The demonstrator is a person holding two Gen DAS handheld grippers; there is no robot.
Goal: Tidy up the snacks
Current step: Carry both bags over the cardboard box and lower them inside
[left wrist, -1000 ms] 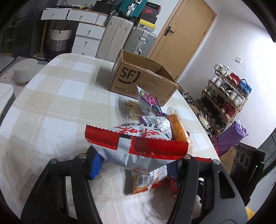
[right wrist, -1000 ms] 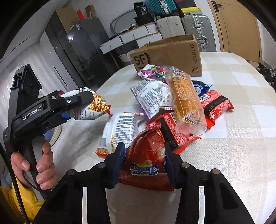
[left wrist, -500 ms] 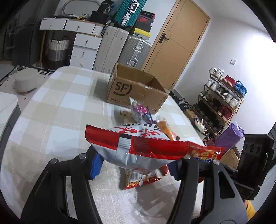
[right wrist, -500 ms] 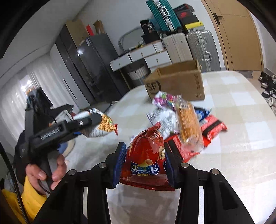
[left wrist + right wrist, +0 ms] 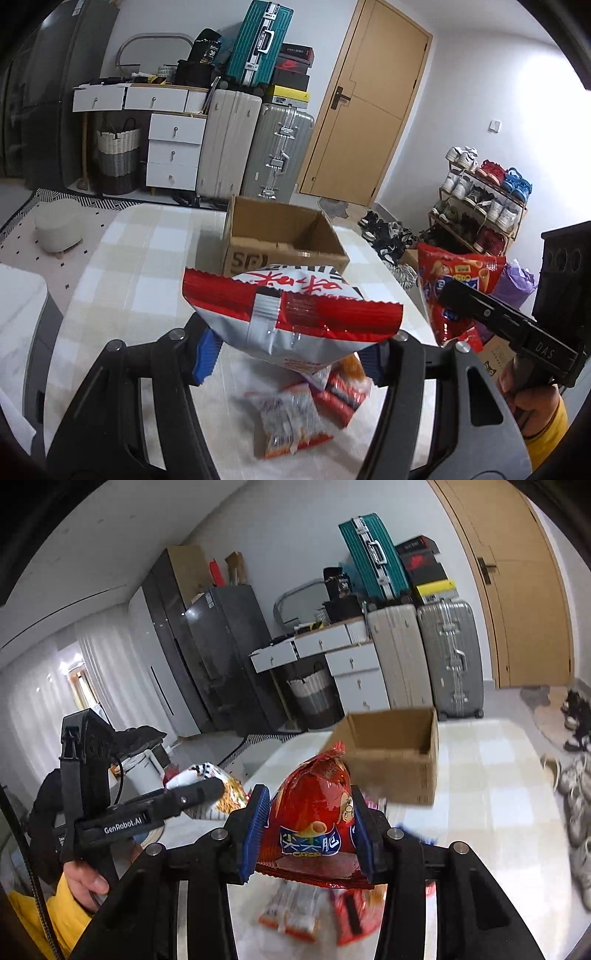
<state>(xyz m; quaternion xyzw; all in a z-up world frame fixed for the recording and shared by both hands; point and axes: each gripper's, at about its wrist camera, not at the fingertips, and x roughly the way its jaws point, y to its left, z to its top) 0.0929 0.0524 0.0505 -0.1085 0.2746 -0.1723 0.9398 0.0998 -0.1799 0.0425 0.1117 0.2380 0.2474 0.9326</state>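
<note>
The open brown cardboard box (image 5: 284,236), mid-frame on the checked table (image 5: 140,251), looks empty, and more snacks lie below. The left gripper (image 5: 291,354) squeezes a red-and-silver crinkly bag (image 5: 288,317), lying sideways. The right gripper (image 5: 308,834) pinches a shiny red bag (image 5: 314,812), standing upright.

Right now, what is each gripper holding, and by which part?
Left gripper clamps the red-and-silver snack bag across its sealed end. Right gripper clamps the red crisp bag by its sides, low on the body.
</note>
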